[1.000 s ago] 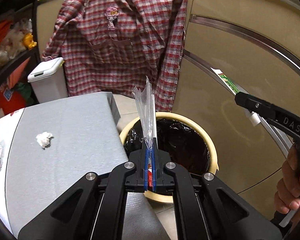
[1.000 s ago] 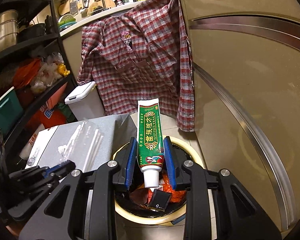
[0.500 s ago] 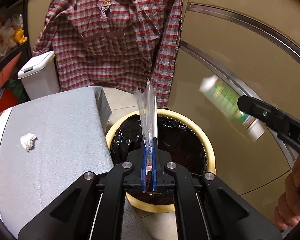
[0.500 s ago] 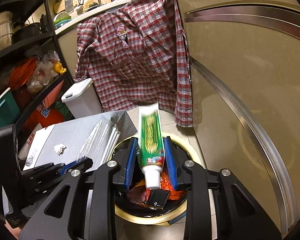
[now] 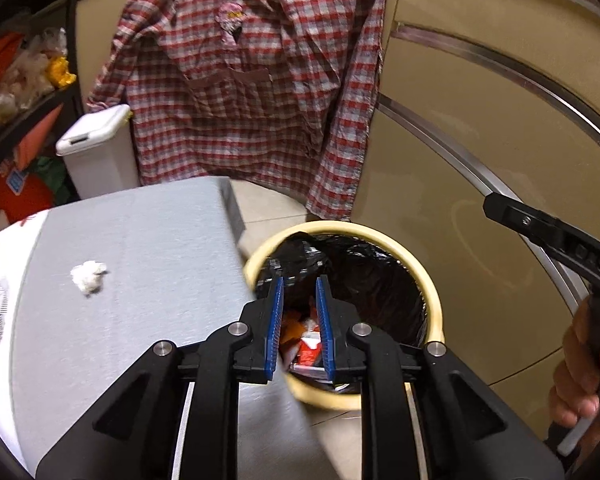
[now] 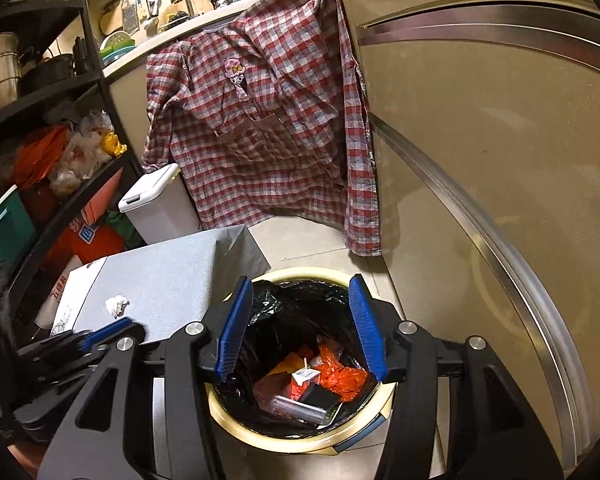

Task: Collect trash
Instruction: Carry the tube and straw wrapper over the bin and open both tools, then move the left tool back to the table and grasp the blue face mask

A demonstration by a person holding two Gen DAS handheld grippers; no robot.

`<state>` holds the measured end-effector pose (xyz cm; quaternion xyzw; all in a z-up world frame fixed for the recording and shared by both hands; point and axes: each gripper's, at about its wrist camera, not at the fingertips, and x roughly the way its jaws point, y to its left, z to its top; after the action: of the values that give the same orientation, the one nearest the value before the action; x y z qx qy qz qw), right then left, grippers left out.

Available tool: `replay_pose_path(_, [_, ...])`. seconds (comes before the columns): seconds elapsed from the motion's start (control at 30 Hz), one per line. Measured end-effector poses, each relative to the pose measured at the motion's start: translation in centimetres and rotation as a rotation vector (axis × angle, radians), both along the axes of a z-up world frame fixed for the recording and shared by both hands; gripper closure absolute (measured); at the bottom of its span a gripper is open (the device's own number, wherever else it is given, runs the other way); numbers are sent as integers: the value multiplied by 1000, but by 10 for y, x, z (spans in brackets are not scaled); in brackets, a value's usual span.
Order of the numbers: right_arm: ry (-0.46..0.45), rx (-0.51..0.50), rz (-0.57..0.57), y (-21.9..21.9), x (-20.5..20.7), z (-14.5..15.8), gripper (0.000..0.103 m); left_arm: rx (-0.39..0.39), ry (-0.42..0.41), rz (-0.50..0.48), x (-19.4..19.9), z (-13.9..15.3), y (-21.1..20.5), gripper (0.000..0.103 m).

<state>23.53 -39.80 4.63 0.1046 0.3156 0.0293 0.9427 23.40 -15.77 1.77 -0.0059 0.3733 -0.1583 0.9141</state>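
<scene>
- So both grippers hang over the yellow-rimmed bin (image 6: pixel 300 436) with its black liner, and both are empty: the left gripper (image 5: pixel 299 322) has its jaws a little apart with nothing between them, having just been opening, and the right gripper (image 6: pixel 300 328) stands wider, also just been opening, nothing in it either.
- Trash already sits down in the bin: orange wrappers, a small carton, some dark bits.
- What's left to grab looks like the crumpled white tissue (image 5: pixel 88 277) lying on the grey box top (image 5: pixel 140 280), well apart from the bin on its left.
- Best bet, probably: the left gripper takes it since it's nearer, jaws spread wider first, coming down over the wad and pinching its middle.
- Tissue is light and squashy, so a firm close matters, or it may slip out on the way over.
</scene>
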Motion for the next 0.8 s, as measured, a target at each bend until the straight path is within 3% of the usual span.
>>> replay_pose_path(0.3, [-52, -24, 55, 24, -18, 15, 52, 24, -18, 108, -57, 2, 94, 86])
replay_pose_path(0.53, [-75, -35, 94, 43, -34, 24, 52, -3, 48, 270, -107, -40, 153, 86])
replay_pose_path(0.57, [-75, -35, 99, 46, -36, 24, 52, -7, 58, 287, -111, -45, 157, 82])
replay_pose_path(0.67, [-74, -40, 122, 55, -41, 25, 52, -38, 98, 371, -129, -63, 165, 44])
replay_pose_path(0.8, [-73, -56, 147, 66, -45, 24, 52, -31, 148, 413, -143, -82, 166, 42])
